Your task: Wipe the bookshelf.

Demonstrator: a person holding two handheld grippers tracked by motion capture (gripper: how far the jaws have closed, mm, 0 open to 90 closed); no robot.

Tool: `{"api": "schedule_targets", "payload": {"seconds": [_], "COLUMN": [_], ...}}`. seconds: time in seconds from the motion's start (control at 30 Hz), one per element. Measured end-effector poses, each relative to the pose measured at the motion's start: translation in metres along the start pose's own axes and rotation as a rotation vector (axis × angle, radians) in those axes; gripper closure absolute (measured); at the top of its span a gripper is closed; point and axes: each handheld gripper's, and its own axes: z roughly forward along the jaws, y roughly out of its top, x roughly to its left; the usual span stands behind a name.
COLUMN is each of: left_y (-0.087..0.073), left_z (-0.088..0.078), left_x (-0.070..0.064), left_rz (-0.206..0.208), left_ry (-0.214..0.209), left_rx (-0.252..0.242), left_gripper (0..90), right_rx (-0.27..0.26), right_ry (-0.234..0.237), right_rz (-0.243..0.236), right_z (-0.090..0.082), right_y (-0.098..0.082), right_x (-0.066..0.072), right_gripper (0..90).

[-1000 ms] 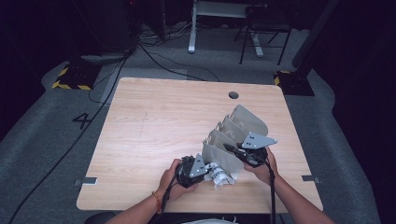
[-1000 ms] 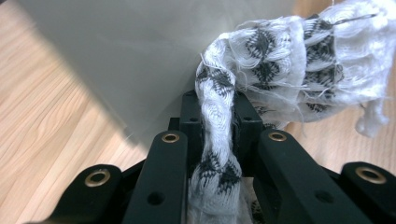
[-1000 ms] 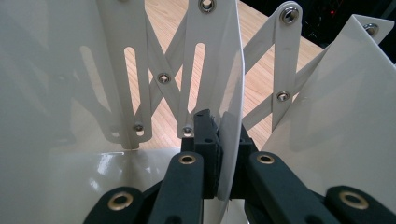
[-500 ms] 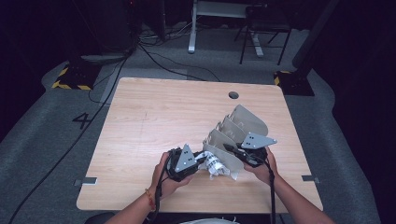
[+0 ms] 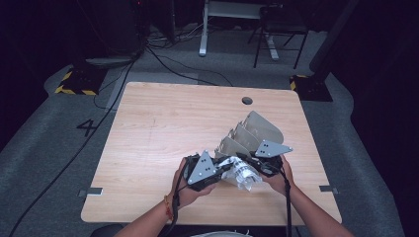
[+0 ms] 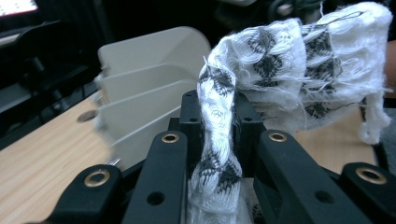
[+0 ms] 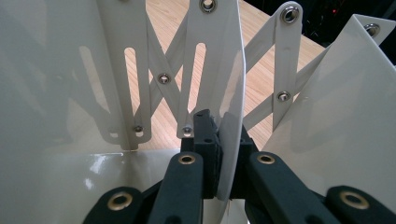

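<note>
A white cloth with black woven patches (image 6: pixel 285 65) hangs bunched in front of the rack. My left gripper (image 6: pixel 217 126) is shut on a twisted end of this cloth (image 5: pixel 242 173) and holds it just above the table. A cream accordion rack with several upright divider plates (image 5: pixel 252 133) stands on the wooden table (image 5: pixel 163 128) at the near right. My right gripper (image 7: pixel 223 149) is shut on the edge of one divider plate (image 7: pixel 229 74) of the rack. In the high view the left gripper (image 5: pixel 222 170) and right gripper (image 5: pixel 247 160) sit close together at the rack's near end.
A round cable hole (image 5: pixel 247 100) lies near the table's far edge. The table's left half and far side are bare wood. Cables (image 5: pixel 163 59) and chair legs (image 5: pixel 276 44) lie on the grey floor beyond the table.
My left gripper has risen and shifted a little left, lifting the cloth's end off the table. The right gripper and the rack have stayed still.
</note>
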Motion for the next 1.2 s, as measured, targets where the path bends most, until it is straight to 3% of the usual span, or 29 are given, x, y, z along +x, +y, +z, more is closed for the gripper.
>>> {"api": "schedule_targets", "payload": {"seconds": [0.1, 0.33, 0.7, 0.8, 0.97, 1.2], "left_y": [-0.004, -0.024, -0.057, -0.06, -0.053, -0.03], "left_z": [0.007, 0.023, 0.024, 0.019, 0.008, -0.015], "left_x": [-0.003, -0.01, -0.002, 0.006, 0.012, 0.019], "left_rz": [0.016, 0.037, 0.057, 0.04, 0.088, 0.093], "left_ry": [-0.035, -0.092, -0.085, -0.093, -0.049, 0.008], "left_rx": [0.031, 0.155, 0.334, 0.342, 0.346, 0.223], "left_gripper": [78.8, 78.9, 78.9, 79.0, 78.9, 78.6], "right_rx": [-0.001, -0.004, -0.005, -0.005, -0.007, -0.007], "right_ry": [0.006, 0.022, 0.043, 0.043, 0.043, 0.043], "right_rz": [-0.006, -0.011, -0.018, -0.017, -0.015, -0.015], "right_z": [-0.001, -0.002, -0.004, -0.004, -0.004, -0.003], "right_y": [0.0, -0.001, -0.001, -0.001, -0.001, -0.001], "right_x": [0.0, -0.001, -0.002, -0.002, -0.002, -0.003], "right_gripper": [87.7, 87.9, 88.0, 88.0, 88.0, 88.1]}}
